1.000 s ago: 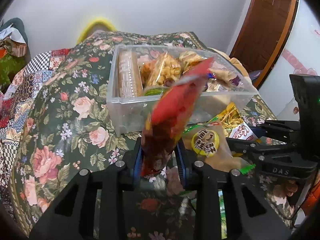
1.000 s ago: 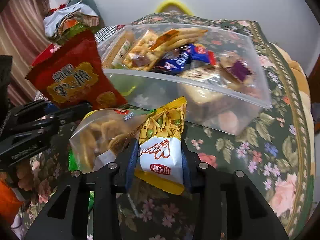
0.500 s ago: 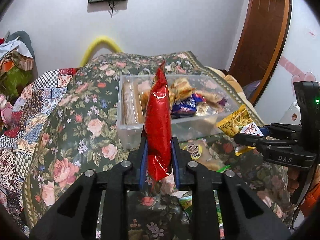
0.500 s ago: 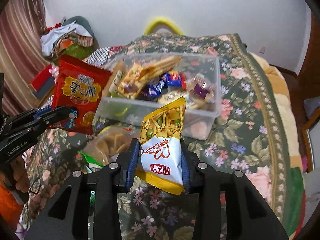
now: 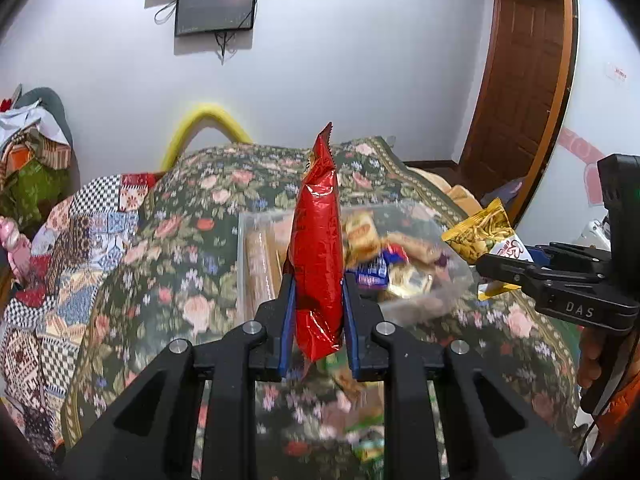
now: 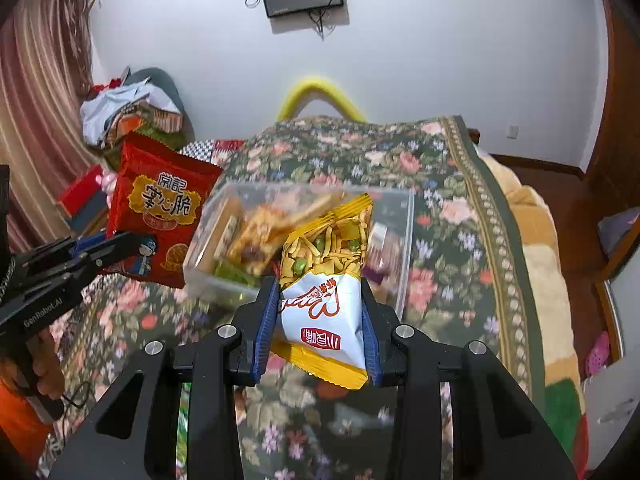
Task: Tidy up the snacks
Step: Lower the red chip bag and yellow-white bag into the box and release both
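Observation:
My left gripper is shut on a red foil snack bag, held edge-on and upright above the bed. The same red bag shows its printed face at the left of the right wrist view, with the left gripper below it. My right gripper is shut on a yellow and white snack packet. That packet also appears at the right of the left wrist view, in the right gripper. A clear plastic bin holding several snacks sits on the bed beyond both grippers.
A floral bedspread covers the bed, with a patchwork quilt at the left. Loose snack packets lie on the bed below the left gripper. A clothes pile, a curtain and a wooden door surround the bed.
Both grippers have risen with their packets, away from the bed. The bin now looks smaller and lower in both views. The red bag has swung from tilted to upright.

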Available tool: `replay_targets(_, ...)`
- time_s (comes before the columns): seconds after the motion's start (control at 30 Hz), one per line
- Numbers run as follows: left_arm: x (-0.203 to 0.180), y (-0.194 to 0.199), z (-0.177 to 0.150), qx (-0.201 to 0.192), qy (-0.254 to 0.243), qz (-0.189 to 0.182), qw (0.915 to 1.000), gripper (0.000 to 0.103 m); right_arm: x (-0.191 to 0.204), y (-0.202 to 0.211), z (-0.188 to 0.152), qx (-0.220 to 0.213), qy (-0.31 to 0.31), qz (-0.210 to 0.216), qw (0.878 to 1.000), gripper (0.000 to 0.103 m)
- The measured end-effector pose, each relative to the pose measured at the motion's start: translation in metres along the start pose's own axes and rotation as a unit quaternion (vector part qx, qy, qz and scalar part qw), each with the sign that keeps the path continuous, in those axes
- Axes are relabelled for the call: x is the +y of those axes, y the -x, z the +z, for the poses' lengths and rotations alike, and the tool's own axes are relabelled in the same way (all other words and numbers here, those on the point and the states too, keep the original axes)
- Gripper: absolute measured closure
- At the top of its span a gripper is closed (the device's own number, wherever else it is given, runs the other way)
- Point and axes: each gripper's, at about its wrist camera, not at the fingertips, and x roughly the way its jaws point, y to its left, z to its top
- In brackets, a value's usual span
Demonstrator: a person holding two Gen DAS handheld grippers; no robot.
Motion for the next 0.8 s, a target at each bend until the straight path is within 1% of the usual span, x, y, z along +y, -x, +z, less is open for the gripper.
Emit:
replay_targets(0.1,-0.001,-0.01,0.012,-0.006,0.0,0.004,1.0,0.082,-0.003,-0.005,0.011,-0.009,-0.003,-0.003,1.0,0.069)
replay_targets(0.2,-0.002,-0.023,0.022,-0.009,-0.004,0.016,0.9998,0.082,-0.005,-0.015,0.021,-0.008,-0.009,-0.002,1.0,0.069)
replay_targets(0.27,-0.001,-0.031,0.026,-0.007,-0.001,0.021,0.9997,0.082,-0.008,-0.023,0.026,-0.007,-0.017,0.002,1.0,0.069)
replay_targets(0.47,0.009,-0.063,0.038,0.002,0.008,0.05,0.9987,0.082,-0.015,-0.049,0.04,0.003,-0.023,-0.005,1.0,0.069)
replay_targets(0.67,0.005,-0.084,0.037,0.01,-0.006,0.072,0.9973,0.082,-0.024,-0.077,0.045,0.025,-0.029,-0.011,0.999,0.069)
replay_targets(0.8,0.001,-0.1,0.031,0.026,-0.016,0.072,0.997,0.082,-0.03,-0.093,0.045,0.04,-0.037,-0.014,0.998,0.069)
